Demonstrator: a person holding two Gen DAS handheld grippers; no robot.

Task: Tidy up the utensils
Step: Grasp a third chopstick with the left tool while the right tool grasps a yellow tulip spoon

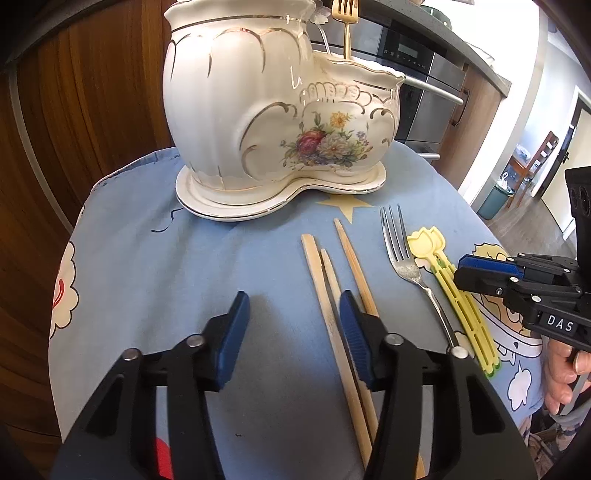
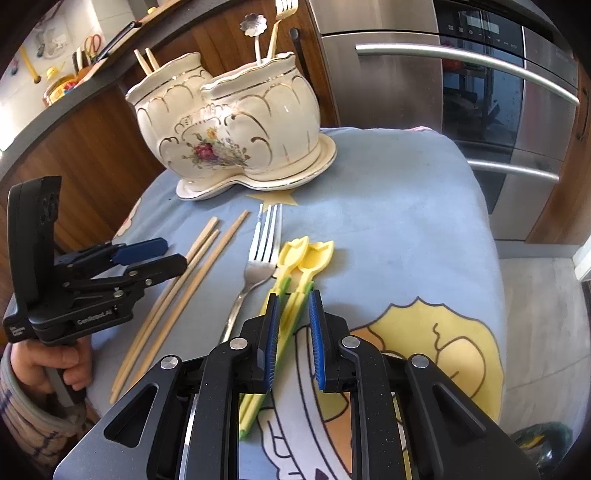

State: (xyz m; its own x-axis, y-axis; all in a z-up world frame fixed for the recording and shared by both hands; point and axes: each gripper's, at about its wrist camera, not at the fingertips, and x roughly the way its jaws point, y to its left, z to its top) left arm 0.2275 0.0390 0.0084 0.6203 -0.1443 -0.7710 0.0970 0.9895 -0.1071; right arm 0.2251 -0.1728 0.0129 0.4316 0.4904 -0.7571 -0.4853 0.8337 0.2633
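Observation:
Three wooden chopsticks (image 1: 325,280) (image 2: 192,273) lie on the blue cloth. My left gripper (image 1: 293,299) (image 2: 173,253) stands open low over them; its right pad is at the chopsticks and its left pad is well clear. To their right lie a silver fork (image 1: 406,266) (image 2: 258,266) and a pair of yellow tulip-topped plastic sticks (image 1: 454,291) (image 2: 306,254). My right gripper (image 2: 294,299) (image 1: 460,269) straddles the yellow sticks with narrow jaws, and I see no pad pressing. The flowered ceramic holder (image 1: 258,110) (image 2: 229,122) stands behind.
The holder has two pots holding a gold fork (image 2: 280,22), a flower spoon (image 2: 253,27) and chopsticks (image 2: 146,61). A steel oven (image 2: 480,110) stands behind the table at the right and wooden cabinets (image 1: 92,110) to the left. The cloth-covered table (image 2: 424,221) drops off at the right.

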